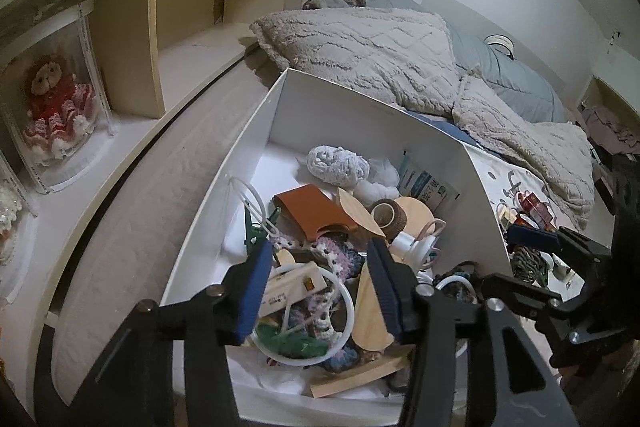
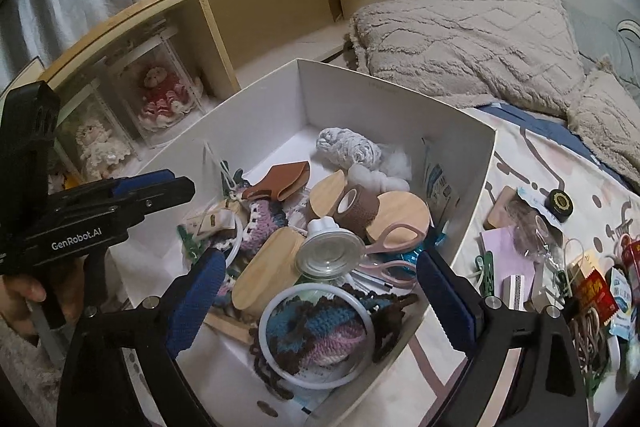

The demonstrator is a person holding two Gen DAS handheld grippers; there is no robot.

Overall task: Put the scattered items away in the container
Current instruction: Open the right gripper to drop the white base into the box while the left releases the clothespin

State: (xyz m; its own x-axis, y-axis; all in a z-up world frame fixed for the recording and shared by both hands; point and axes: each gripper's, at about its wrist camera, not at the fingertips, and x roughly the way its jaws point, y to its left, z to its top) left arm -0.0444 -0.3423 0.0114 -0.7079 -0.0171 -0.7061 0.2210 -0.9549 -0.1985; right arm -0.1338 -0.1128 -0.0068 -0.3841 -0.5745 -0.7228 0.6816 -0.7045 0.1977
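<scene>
On the bed, white box (image 2: 400,107) sits beside the wooden shelf unit (image 2: 256,11), already crowded: brown leather pouch (image 2: 280,179), roll of brown tape (image 2: 356,205), wooden lids (image 2: 268,273), pink-handled scissors (image 2: 394,235), clear jar (image 2: 330,253) lying on its side, grey-white yarn ball (image 2: 348,143), and a crochet piece (image 2: 316,331) with a white hoop (image 2: 272,351) around it at the near end. Right gripper (image 2: 316,291) hovers over the near end of the box, jaws wide apart, nothing between the blue pads (image 2: 196,299). Left gripper (image 1: 316,287) is also above the box contents, jaws parted, empty; below it a small wooden block (image 1: 288,283) with a white ring (image 1: 344,311) lying over crochet. From the right wrist view the left gripper shows side-on at the left box edge, a hand (image 2: 24,295) on its grip. Scattered items are on the patterned sheet (image 2: 516,155) to the right of the box, outside it: lilac sticky-note pad (image 2: 508,255), black round tin (image 2: 560,205), green clip (image 2: 486,267), red snack packet (image 2: 596,293), coiled cord (image 2: 588,335). Beige fuzzy blanket (image 2: 472,43) is bunched behind the box. Dolls in clear cases (image 2: 164,95) stand on the shelf.
</scene>
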